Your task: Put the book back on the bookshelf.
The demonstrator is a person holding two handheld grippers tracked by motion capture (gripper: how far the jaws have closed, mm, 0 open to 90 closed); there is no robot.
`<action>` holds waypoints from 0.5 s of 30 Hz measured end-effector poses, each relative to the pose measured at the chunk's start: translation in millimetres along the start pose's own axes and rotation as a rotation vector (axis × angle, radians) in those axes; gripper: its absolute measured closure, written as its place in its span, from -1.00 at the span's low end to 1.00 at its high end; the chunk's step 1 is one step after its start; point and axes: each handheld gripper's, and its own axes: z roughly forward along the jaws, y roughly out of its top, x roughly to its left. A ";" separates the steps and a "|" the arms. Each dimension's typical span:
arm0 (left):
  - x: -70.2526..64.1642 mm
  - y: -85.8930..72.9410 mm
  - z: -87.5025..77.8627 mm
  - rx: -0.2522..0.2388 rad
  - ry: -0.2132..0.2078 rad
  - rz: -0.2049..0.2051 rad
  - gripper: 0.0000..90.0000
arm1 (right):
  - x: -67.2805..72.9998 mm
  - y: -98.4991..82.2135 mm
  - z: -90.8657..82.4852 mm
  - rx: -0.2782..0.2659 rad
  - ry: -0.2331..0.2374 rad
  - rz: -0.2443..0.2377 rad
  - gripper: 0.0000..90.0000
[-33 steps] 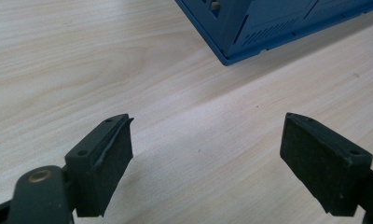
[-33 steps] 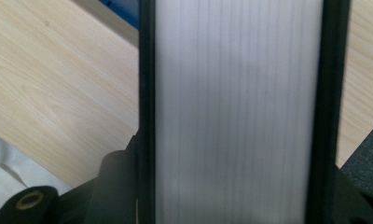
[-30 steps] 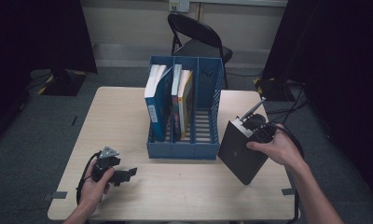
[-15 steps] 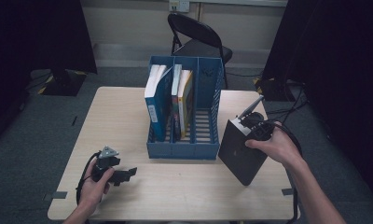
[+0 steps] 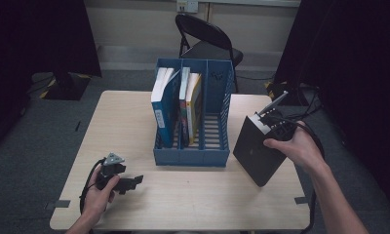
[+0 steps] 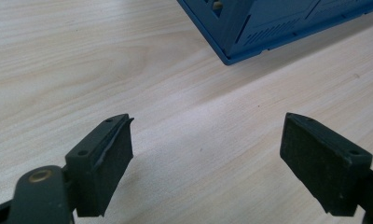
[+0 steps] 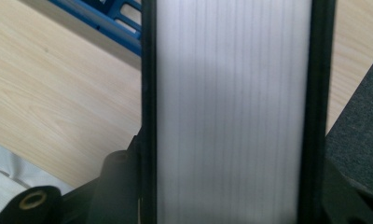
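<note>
A thick black book hangs tilted over the table's right side, just right of the blue file rack. My right gripper is shut on the book's upper end. In the right gripper view the book's white page edges run between its black covers, with a jaw pressed against each cover. My left gripper rests on the table at the front left, held by a hand. Its jaws stand wide open over bare wood, holding nothing.
The rack holds a blue-covered book in its left slot and a yellow one in the middle; its right slot is bare. A folding chair stands behind the wooden table. Cables lie on the floor at right.
The right hand has shifted the black book very slightly upward. The left gripper has stayed still.
</note>
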 end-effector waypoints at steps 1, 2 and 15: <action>0.0 0.1 0.0 0.001 0.001 -0.001 -0.63 | -1.0 0.2 -2.0 -0.010 -0.001 -0.001 0.19; -0.1 0.0 0.3 -0.001 0.003 0.001 -0.63 | -1.8 0.6 -4.2 -0.017 0.001 0.007 0.19; 0.1 -0.1 0.0 0.000 0.001 -0.002 -0.63 | -3.2 14.1 -37.2 -0.053 -0.022 -0.015 0.19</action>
